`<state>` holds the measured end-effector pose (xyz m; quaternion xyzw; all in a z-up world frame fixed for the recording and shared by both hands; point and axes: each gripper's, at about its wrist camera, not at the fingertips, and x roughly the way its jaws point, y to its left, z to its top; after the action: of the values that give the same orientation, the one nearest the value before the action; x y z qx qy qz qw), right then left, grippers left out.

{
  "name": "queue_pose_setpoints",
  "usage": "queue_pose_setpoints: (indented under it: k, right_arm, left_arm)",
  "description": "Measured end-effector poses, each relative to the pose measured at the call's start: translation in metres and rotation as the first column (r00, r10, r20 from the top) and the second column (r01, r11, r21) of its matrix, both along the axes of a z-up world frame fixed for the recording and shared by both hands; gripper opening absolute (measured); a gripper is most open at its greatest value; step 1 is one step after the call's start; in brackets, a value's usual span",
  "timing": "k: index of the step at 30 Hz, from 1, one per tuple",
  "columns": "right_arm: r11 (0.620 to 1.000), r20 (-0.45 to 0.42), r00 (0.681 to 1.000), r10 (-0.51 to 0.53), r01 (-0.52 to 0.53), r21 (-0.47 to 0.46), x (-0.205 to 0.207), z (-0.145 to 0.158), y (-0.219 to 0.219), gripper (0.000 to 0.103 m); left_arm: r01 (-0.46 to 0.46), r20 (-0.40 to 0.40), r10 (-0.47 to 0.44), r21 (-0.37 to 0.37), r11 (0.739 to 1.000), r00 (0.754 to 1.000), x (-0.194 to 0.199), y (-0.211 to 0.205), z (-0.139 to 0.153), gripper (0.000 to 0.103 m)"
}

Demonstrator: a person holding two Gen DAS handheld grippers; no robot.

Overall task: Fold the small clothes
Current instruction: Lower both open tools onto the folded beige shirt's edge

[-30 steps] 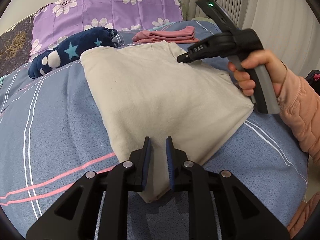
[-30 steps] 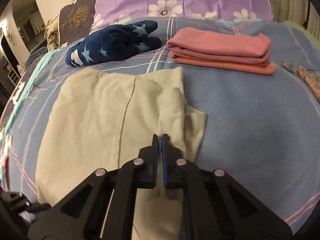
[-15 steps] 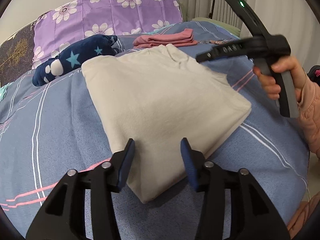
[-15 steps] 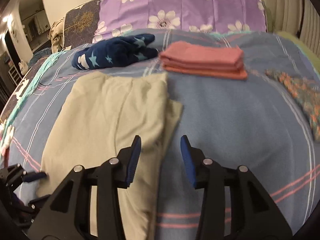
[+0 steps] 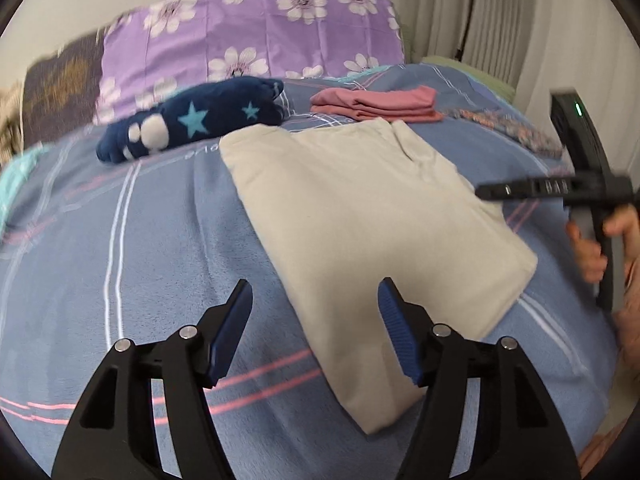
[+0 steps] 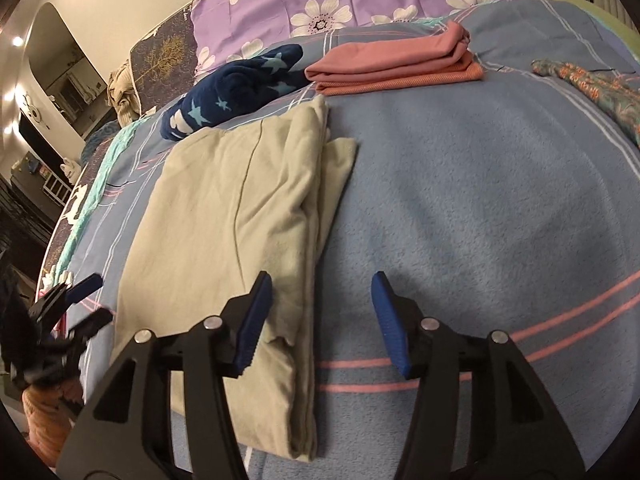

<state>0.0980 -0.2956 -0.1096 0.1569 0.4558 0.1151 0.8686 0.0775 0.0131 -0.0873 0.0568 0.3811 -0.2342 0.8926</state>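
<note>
The folded beige garment [image 5: 360, 232] lies flat on the blue blanket [image 5: 140, 240], running from centre toward 5 o'clock in the left wrist view. The left gripper [image 5: 314, 332] hangs above its near edge with jaws spread wide and empty, and the right gripper [image 6: 320, 316], likewise wide apart, straddles the garment's right edge. At 12 o'clock sit a navy star-print bundle [image 5: 192, 122] and a folded pink stack [image 5: 376, 104], before a purple floral pillow [image 5: 256, 40].

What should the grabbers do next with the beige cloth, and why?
Probably bring the right gripper down onto the beige cloth's near edge and pinch it. Both grippers are open and empty, the left gripper too, and the cloth lies long, only partly folded.
</note>
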Motion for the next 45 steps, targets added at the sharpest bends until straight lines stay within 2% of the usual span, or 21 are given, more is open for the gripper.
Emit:
queue_pose_setpoints:
  k: [6,10,14,26,29,33,35,38,40,44,45]
  right_arm:
    - [0.998,-0.023,1.000,0.018,-0.017,0.068,-0.001,-0.003,-0.004,0.054]
    - [0.994,-0.046,0.997,0.055,-0.050,0.096,0.001,-0.007,-0.001,0.058]
    - [0.994,-0.048,0.995,0.086,-0.082,0.078,0.005,-0.011,0.010,0.064]
    - [0.978,-0.091,0.985,0.146,-0.129,0.164,0.045,-0.018,0.016,0.065]
    - [0.970,-0.099,0.984,0.150,-0.128,0.205,0.057,-0.020,0.014,0.065]
    - [0.961,-0.098,0.985,0.139,-0.110,0.255,0.058,-0.024,0.007,0.061]
    - [0.965,-0.088,0.986,0.139,-0.114,0.237,0.054,-0.023,0.007,0.056]
    - [0.965,-0.089,0.985,0.145,-0.120,0.235,0.048,-0.022,0.005,0.055]
    - [0.964,-0.085,0.984,0.156,-0.133,0.231,0.044,-0.022,0.005,0.055]
    - [0.961,-0.085,0.982,0.171,-0.147,0.233,0.049,-0.024,0.007,0.055]
    - [0.960,-0.088,0.981,0.172,-0.147,0.237,0.052,-0.024,0.007,0.056]
  left_arm:
    - [-0.028,-0.134,0.010,-0.132,0.991,0.991,0.042,0.013,-0.014,0.065]
    - [-0.014,-0.177,-0.017,-0.175,0.984,0.984,0.059,0.008,-0.022,0.065]
    - [-0.005,-0.208,-0.036,-0.194,0.981,0.978,0.072,-0.001,-0.029,0.067]
    - [0.024,-0.223,-0.081,-0.247,0.969,0.971,0.098,-0.006,-0.039,0.070]
    - [0.034,-0.224,-0.093,-0.253,0.967,0.970,0.104,-0.009,-0.040,0.074]
    - [0.042,-0.217,-0.096,-0.243,0.969,0.971,0.107,-0.013,-0.040,0.075]
    - [0.040,-0.214,-0.094,-0.244,0.969,0.972,0.105,-0.011,-0.040,0.075]
    - [0.030,-0.212,-0.086,-0.257,0.966,0.973,0.096,0.000,-0.038,0.075]
    - [0.024,-0.218,-0.087,-0.277,0.961,0.972,0.094,0.006,-0.039,0.074]
    - [0.033,-0.238,-0.111,-0.309,0.951,0.965,0.102,0.008,-0.042,0.060]
    - [0.033,-0.241,-0.113,-0.313,0.949,0.964,0.104,0.007,-0.042,0.059]
